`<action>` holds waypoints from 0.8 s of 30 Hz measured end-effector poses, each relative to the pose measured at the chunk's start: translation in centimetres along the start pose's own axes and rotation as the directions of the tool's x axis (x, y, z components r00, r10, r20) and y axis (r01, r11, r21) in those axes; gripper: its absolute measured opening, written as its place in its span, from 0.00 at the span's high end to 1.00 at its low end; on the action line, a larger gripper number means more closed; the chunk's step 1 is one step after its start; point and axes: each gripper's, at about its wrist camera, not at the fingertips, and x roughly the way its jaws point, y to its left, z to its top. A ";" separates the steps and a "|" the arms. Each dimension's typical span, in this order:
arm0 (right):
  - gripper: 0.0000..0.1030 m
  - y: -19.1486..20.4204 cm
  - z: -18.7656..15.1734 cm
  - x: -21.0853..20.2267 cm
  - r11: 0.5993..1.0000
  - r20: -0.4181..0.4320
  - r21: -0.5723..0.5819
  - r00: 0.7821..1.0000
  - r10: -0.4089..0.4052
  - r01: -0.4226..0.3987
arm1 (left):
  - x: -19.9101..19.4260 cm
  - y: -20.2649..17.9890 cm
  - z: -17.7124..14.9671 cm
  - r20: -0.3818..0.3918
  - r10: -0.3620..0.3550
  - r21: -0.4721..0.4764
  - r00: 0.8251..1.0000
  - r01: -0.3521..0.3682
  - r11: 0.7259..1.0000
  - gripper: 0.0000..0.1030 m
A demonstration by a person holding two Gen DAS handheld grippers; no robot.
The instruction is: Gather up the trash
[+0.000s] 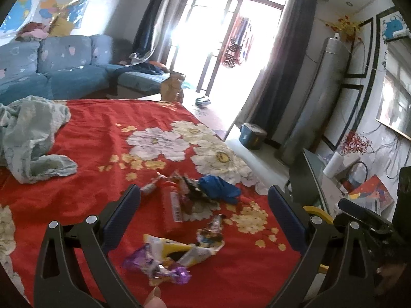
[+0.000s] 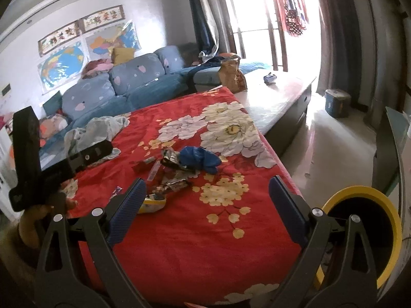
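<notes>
Both grippers gape wide over the red cloth.
Left gripper (image 1: 204,195) above wrappers (image 1: 177,254) near the cloth's (image 1: 90,133) right edge; right gripper (image 2: 206,187) empty.

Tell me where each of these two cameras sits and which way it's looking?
Left wrist: on the left claw, looking down its open fingers at wrappers on the red cloth; a fingertip shows.
Right wrist: on the right claw, open, further right beside a yellow-rimmed bin; the other claw's handle shows.
Shared: cloth, blue bag, sofa, balcony door.
</notes>
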 end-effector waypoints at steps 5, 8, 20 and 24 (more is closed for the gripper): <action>0.15 1.2 -0.2 1.0 0.999 -0.024 -0.025 0.999 0.022 -0.022 | -0.4 1.9 0.4 0.009 0.040 -0.017 0.999 -0.039 0.999 0.07; 0.15 1.9 -0.3 1.7 0.999 -0.038 -0.039 0.999 0.033 -0.034 | -0.5 3.1 0.6 0.013 0.055 -0.034 0.998 -0.055 0.998 0.07; 0.15 4.8 -1.1 5.5 0.994 -0.118 -0.069 0.990 0.081 -0.089 | -0.1 7.4 0.2 -0.031 0.115 -0.085 0.993 -0.117 0.989 0.07; 0.15 5.4 -1.7 7.3 0.993 -0.155 -0.063 0.983 0.093 -0.104 | 0.5 9.1 -0.6 -0.064 0.135 -0.098 0.989 -0.141 0.985 0.07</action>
